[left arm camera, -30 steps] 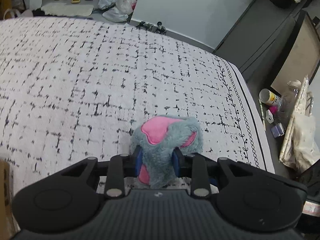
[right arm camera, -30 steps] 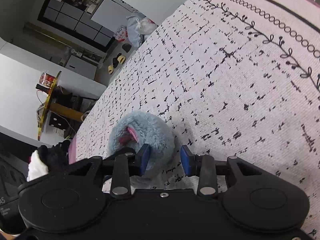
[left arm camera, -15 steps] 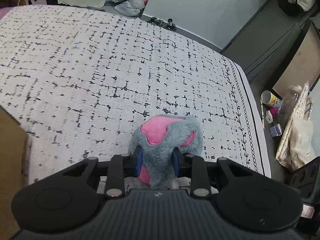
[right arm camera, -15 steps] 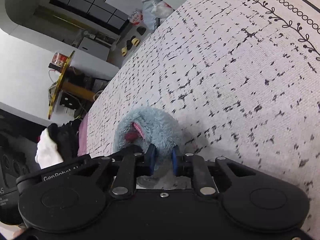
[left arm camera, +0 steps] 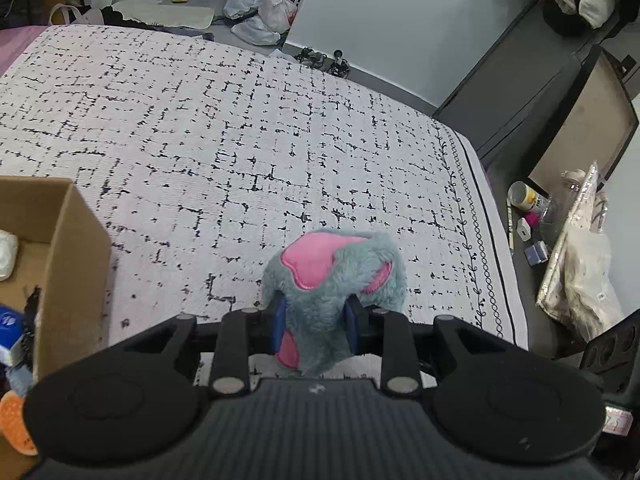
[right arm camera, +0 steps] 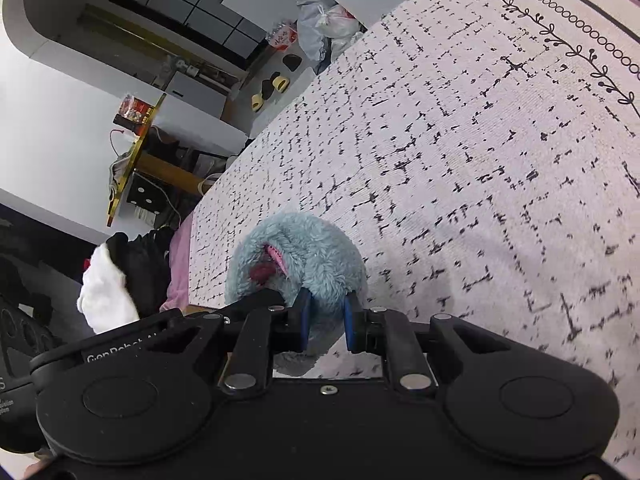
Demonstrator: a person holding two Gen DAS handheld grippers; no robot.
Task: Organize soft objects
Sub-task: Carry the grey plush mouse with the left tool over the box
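A fluffy grey-blue plush toy [left arm camera: 340,276] with pink patches hangs just above the white, black-flecked bedspread [left arm camera: 240,140]. My left gripper [left arm camera: 314,322] is shut on its lower part, blue pads pressed into the fur. In the right wrist view the same plush toy [right arm camera: 304,252] is pinched by my right gripper [right arm camera: 325,318], also shut on it. The other gripper's black body [right arm camera: 120,344] reaches into the toy from the left there. An open cardboard box [left arm camera: 72,248] stands at the left, holding a white item, a blue one and an orange one.
The bed's right edge drops to a dark side table [left arm camera: 532,208] with a can, small bottles and a plastic-wrapped bag [left arm camera: 580,276]. Slippers and plastic bags [left arm camera: 264,4] lie on the floor beyond the bed. Clothes [right arm camera: 116,280] are heaped left of the bed.
The right gripper closed onto the plush toy. Both grippers rose with the toy and shifted, and the cardboard box came into the left wrist view.
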